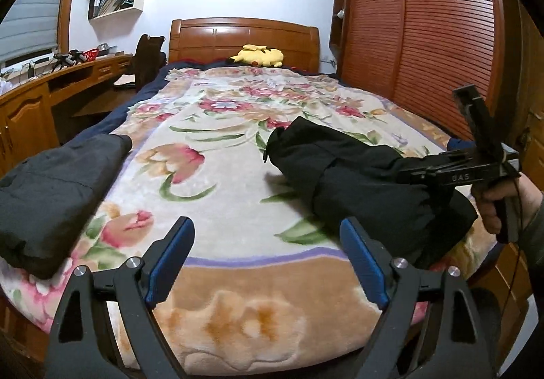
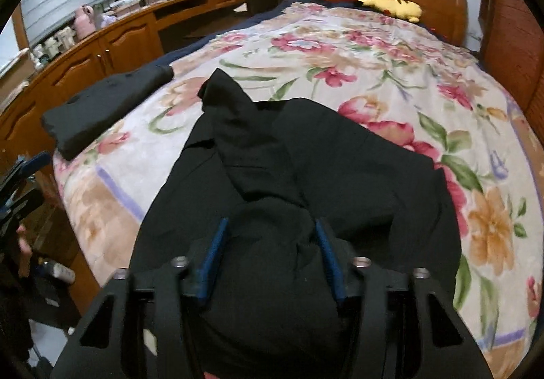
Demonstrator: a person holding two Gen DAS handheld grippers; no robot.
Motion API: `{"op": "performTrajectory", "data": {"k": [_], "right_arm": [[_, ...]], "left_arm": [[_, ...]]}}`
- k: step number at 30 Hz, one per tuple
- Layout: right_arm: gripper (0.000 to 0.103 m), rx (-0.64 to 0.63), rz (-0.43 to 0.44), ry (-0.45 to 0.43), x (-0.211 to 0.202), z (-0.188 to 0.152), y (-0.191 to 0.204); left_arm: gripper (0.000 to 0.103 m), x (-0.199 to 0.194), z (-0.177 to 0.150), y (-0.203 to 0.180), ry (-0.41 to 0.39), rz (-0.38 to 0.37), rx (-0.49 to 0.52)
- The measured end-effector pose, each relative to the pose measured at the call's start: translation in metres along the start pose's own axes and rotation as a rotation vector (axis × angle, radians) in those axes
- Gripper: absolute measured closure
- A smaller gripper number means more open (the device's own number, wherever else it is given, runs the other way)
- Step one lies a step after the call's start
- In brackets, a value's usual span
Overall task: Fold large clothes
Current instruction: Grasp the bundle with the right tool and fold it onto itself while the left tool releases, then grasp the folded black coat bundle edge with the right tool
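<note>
A bunched black garment (image 1: 367, 178) lies on the floral blanket at the bed's near right. In the right wrist view it (image 2: 272, 154) fills the middle, and my right gripper (image 2: 270, 232) has its blue pads on either side of a thick bundle of it, closed on the cloth. The right gripper also shows in the left wrist view (image 1: 455, 171), held by a hand on the garment's right end. My left gripper (image 1: 268, 232) is open and empty above the bed's foot, left of the garment. A second dark garment, folded (image 1: 51, 192), lies at the bed's left edge.
The floral blanket (image 1: 238, 147) covers the bed. A yellow plush toy (image 1: 258, 55) rests by the wooden headboard. A wooden desk with a chair (image 1: 146, 59) runs along the left; a slatted wardrobe (image 1: 425, 38) stands on the right.
</note>
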State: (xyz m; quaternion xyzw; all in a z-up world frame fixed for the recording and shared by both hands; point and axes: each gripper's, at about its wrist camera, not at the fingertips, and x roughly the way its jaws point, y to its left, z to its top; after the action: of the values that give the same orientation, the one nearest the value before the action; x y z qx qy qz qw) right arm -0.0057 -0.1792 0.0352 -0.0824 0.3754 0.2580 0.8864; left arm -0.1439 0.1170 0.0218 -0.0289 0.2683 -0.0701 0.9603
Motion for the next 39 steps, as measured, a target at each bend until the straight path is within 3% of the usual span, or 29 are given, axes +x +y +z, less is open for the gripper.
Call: {"op": "performTrajectory", "data": {"k": [3,5,11,14,18,20,23,26,31,36,39], "right_arm": [[0.085,-0.024,0.026,-0.018,-0.008,-0.004,-0.003],[0.090,-0.069,0.007,-0.057,-0.018,-0.012,0.003],[0.094,-0.127,-0.125,-0.225,-0.068,-0.029,0.016],[0.095,-0.092,-0.192,-0.265,-0.091,-0.040,0.004],[0.095,0.013,-0.299,-0.213,-0.099,-0.077,-0.038],[0.095,0.089,-0.312,-0.163,-0.091,-0.098,-0.065],[0.095,0.165,-0.233,-0.092,-0.072,-0.125,-0.095],[0.095,0.191,-0.189,-0.104,-0.069,-0.132,-0.100],[0.086,0.158,-0.257,-0.119,-0.080,-0.126,-0.081],[0.061,0.095,-0.317,-0.194,-0.089,-0.116,-0.050],[0.056,0.069,-0.359,-0.210,-0.086,-0.114,-0.040]], "left_arm": [[0.015,0.003,0.000,-0.003,0.004,-0.002,0.005],[0.015,0.006,0.000,-0.008,0.006,0.000,0.013],[0.015,0.017,0.001,-0.023,0.018,-0.016,0.032],[0.015,0.019,0.001,-0.033,0.025,-0.030,0.047],[0.015,0.017,-0.001,-0.044,0.022,-0.050,0.069],[0.015,0.017,-0.002,-0.047,0.026,-0.061,0.072],[0.015,0.018,-0.003,-0.054,0.031,-0.073,0.078],[0.015,0.017,-0.004,-0.060,0.032,-0.077,0.086],[0.015,0.014,-0.005,-0.066,0.029,-0.084,0.098],[0.015,0.012,-0.007,-0.069,0.026,-0.083,0.103],[0.015,0.012,-0.007,-0.068,0.027,-0.085,0.102]]}}
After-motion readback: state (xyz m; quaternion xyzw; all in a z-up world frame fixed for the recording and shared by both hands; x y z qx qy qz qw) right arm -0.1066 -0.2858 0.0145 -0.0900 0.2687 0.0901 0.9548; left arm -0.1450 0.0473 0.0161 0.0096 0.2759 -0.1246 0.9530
